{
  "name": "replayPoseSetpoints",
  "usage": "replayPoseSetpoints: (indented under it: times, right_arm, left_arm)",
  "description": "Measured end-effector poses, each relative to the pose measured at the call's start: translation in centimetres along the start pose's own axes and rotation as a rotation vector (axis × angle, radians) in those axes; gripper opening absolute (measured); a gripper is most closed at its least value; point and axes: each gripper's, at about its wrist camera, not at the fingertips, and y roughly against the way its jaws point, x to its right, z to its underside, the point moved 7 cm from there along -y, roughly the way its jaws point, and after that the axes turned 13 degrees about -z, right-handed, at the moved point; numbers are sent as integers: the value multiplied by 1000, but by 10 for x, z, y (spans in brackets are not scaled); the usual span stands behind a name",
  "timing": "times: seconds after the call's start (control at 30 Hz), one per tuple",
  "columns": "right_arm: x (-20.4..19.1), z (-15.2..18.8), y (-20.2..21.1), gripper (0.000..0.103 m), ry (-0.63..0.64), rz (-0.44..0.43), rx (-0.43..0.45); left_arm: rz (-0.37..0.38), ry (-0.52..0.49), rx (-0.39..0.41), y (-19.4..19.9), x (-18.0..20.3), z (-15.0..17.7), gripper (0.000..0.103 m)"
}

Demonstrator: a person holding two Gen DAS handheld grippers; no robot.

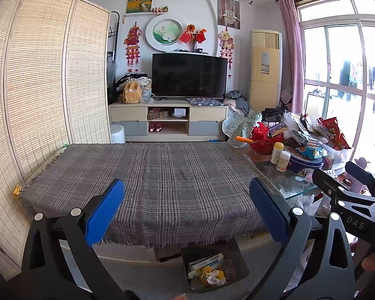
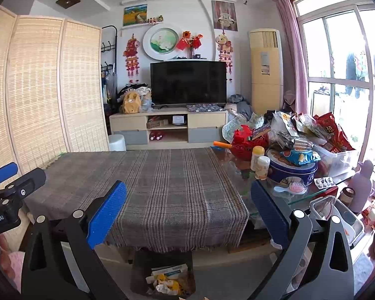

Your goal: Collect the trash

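Two handheld grippers hang side by side above the near edge of a table draped in a grey-brown plaid cloth with a fringed hem [image 1: 147, 182]. The left gripper [image 1: 186, 210] has its blue-padded fingers [image 1: 105, 212] spread wide, jaws released and gripping nothing; the right gripper [image 2: 187, 212] is the same, its blue pads [image 2: 107, 215] well apart with only bare cloth between them.

The trash sits on the floor just beyond the cloth's fringe: a dark open box [image 1: 212, 267] holding crumpled yellow and white wrappers [image 1: 211, 276] and a flat white-and-teal carton [image 1: 207, 261]. In the right wrist view the same box [image 2: 163, 275] lies low between the two fingers, under the table's edge.

To the right of the cloth, a glass tabletop [image 2: 300, 195] is crowded with a round blue tin [image 2: 291, 168], two small pale yellow bottles [image 2: 260, 161] just beside it, a red cut-out basket [image 2: 247, 141], a pink hairbrush [image 2: 297, 187] and a heap of snack bags [image 2: 310, 130]. A black television [image 1: 188, 75] stands on a low cabinet at the far wall, and a woven folding screen [image 1: 42, 80] runs along the left.
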Motion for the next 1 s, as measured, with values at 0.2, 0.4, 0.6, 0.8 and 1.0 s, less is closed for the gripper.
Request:
replayPoseSetpoints:
  times: [0.2, 0.4, 0.6, 0.8, 1.0]
  right_arm:
    - [1, 0, -1, 100, -1, 3, 0]
    - [2, 1, -4, 100, 6, 13, -8]
    - [4, 3, -7, 100, -6, 16, -14]
    - [1, 6, -12, 100, -7, 6, -35]
    - [0, 6, -12, 100, -7, 2, -35]
  left_arm:
    - [-3, 2, -1, 0, 0, 0, 95]
    - [-24, 27, -14, -5, -5, -2, 95]
    - [-4, -5, -3, -8, 4, -1, 95]
    - [25, 3, 6, -6, 9, -2, 95]
    - [-20, -18, 9, -7, 6, 0, 95]
